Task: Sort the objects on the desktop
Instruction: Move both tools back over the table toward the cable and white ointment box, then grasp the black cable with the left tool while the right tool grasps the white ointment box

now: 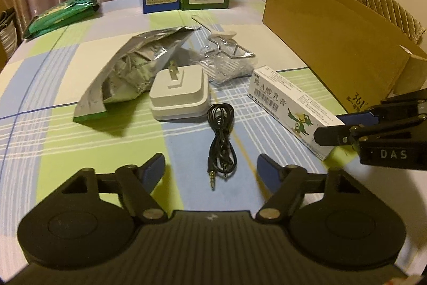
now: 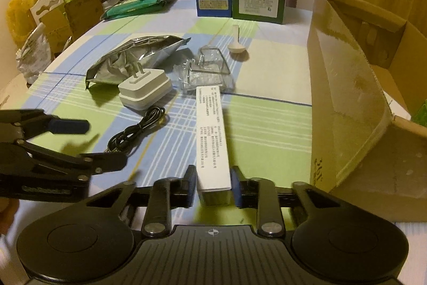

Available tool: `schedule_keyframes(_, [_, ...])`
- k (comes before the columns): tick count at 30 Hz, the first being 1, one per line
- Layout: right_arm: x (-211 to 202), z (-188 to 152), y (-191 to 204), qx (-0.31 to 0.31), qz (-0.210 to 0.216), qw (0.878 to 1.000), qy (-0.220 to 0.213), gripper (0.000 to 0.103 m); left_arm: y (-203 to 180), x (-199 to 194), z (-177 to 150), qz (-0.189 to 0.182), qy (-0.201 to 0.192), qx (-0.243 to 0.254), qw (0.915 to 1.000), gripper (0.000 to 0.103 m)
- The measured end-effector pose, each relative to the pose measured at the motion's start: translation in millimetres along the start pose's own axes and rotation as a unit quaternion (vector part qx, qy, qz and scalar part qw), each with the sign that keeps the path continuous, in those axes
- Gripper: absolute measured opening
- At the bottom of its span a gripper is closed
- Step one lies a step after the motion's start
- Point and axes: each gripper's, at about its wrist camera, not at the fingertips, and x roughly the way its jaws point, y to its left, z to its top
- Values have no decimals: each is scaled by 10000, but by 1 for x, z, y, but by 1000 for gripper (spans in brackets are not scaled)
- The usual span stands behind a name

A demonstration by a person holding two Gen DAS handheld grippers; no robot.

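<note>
Risk is seen mainly at the ointment box [image 2: 213, 140]: it is clamped only at its near end by the right gripper [image 2: 212, 186], so the long far part can swing or slip when it is lifted toward the cardboard box [image 2: 344, 87] just beside it. The left gripper [image 1: 210, 172] is released, nothing pressed between its pads. The black cable [image 1: 221, 140] lies on the tablecloth [image 1: 53, 108] between its fingertips, and its loose loops can be missed or dragged.
</note>
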Motion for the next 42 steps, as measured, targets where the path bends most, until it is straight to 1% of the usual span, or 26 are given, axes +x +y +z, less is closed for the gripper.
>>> schedule_keyframes(4, [0,1,-1,66,68,10000,9,23,-4,7,3,-52,-42,161,9998,64])
schedule_keyframes(5, [0,1,-1,95,95,9999,11,23,-5,9,3,-60,-53,194,9998,62])
schedule_keyframes(6, [0,1,-1,140,125,9998,15,23,-5,11,4,-70,-68,213,9997,55])
schedule_keyframes(7, [0,1,-3,205,167,9996,22,23,-6,13,5,-73,-73,220,9997,52])
schedule_keyframes(10, [-1,1,-7,452,344,9984,58,22,-8,17,7,-38,-64,267,9996,38])
schedule_keyframes(12, [-3,0,-10,627,457,9970,81,22,-8,17,7,-10,-53,305,9995,27])
schedule_keyframes(14, [-4,-1,-15,863,587,9945,110,22,-8,15,6,-4,-25,316,9995,20])
schedule_keyframes(16, [-7,-3,-18,1096,754,9910,140,22,-9,12,4,60,15,390,9992,20])
schedule_keyframes(19, [-13,-7,-21,1399,1013,9848,191,22,-11,3,1,60,81,419,9991,20])
schedule_keyframes(22, [-20,-10,-19,1451,1078,9834,174,22,-16,-12,-3,43,36,459,9989,20])
schedule_keyframes(26, [-29,-15,-17,1376,937,9860,104,22,-22,-33,-12,24,7,483,9988,19])
schedule_keyframes(30, [-36,-23,-1,774,527,9956,43,22,-24,-47,-29,18,105,390,9992,19])
schedule_keyframes(32, [-34,-25,6,504,382,9980,45,22,-24,-47,-35,9,159,399,9991,19])
schedule_keyframes(35, [-27,-28,8,429,356,9984,127,23,-22,-44,-40,-4,223,388,9990,19])
schedule_keyframes(37, [-23,-28,8,435,382,9982,143,24,-17,-40,-41,-74,296,258,9992,19])
schedule_keyframes(39, [-21,-27,10,394,371,9984,144,25,-14,-39,-41,-96,271,182,9994,20])
schedule_keyframes(42, [-18,-26,12,339,346,9987,138,28,-15,-37,-40,-95,246,204,9994,21])
